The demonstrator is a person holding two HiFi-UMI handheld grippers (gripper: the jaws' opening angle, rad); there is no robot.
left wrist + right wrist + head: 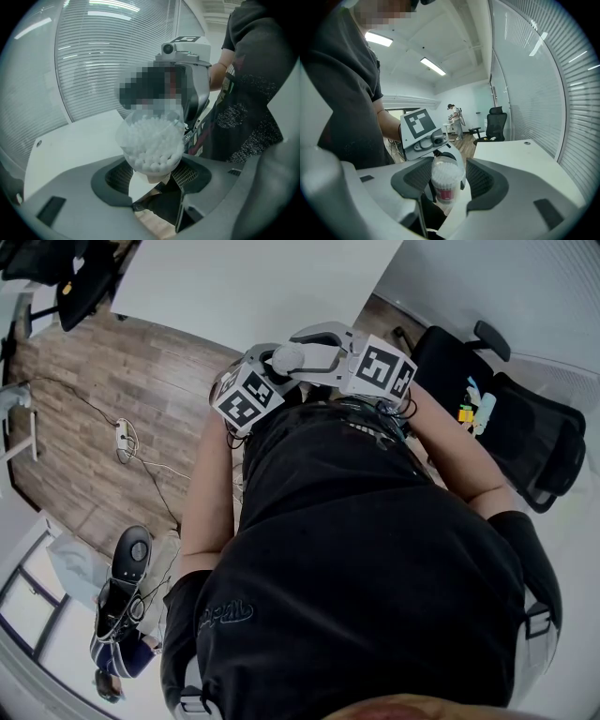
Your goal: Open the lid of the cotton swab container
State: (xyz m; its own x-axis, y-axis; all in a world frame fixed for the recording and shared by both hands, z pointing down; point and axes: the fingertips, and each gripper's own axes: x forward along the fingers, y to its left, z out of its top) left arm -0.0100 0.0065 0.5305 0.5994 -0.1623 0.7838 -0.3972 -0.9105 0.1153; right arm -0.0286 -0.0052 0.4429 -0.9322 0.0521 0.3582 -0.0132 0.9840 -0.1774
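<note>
The white desk [253,287] is taking up the far side of the room, with slatted blinds [117,56] running behind it. The person [356,549], in a black shirt, is standing on the wood floor [122,390] just off the desk's near edge, and a black office chair [525,437] is sitting on their right.

They are holding 2 grippers up close together in front of their chest. From above, only the marker cubes are showing, the left one [247,399] just beside the right one [380,368].

The left gripper [153,168] is pointing steeply down. Its jaws are standing wide and clamping the broad end of the cotton swab container [443,180]. The right gripper [446,171] is coming in from the opposite side at a flatter angle, and its jaws are pressing on the narrower body.

The clear container is hanging in the air between the 2 grippers, by the desk's near edge and touching no surface. From the right gripper it is looking upright, with a pink label [443,192] sitting low on its side. Packed white cotton swabs [152,143] are filling it, their round heads facing the left gripper's camera. I cannot tell whether the lid is lifting.
</note>
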